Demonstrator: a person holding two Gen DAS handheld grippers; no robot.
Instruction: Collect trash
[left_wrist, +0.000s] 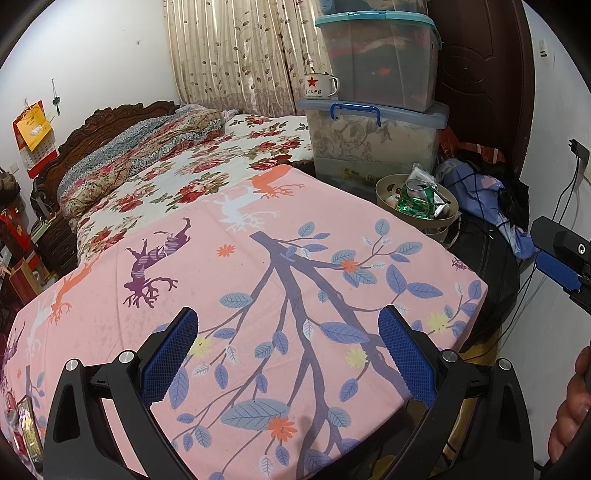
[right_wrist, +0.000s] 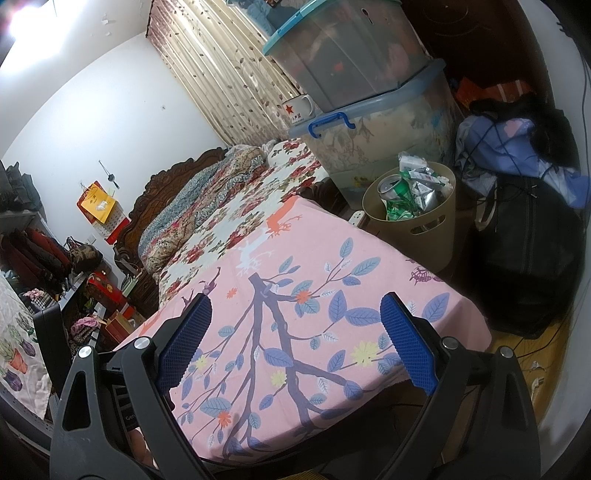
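A beige waste bin (left_wrist: 388, 192) (right_wrist: 402, 218) stands past the far right corner of the pink cloth, filled with a crushed can (right_wrist: 391, 184), green wrappers (left_wrist: 413, 205) and other packaging. My left gripper (left_wrist: 288, 321) hovers open over the near part of the pink tree-print cloth (left_wrist: 229, 288), nothing between its blue pads. My right gripper (right_wrist: 295, 306) is likewise open and empty above the same cloth (right_wrist: 303, 258). The right gripper's finger (left_wrist: 557, 266) shows at the right edge of the left wrist view. No loose trash shows on the cloth.
Stacked clear storage boxes (left_wrist: 376, 122) (right_wrist: 369, 85) with an enamel mug (left_wrist: 320, 86) rise behind the bin. A black bag (right_wrist: 528, 258) and blue cloth (left_wrist: 480, 192) lie right of it. A floral bed (left_wrist: 192, 173) extends beyond. A hand (left_wrist: 572, 406) is at the right edge.
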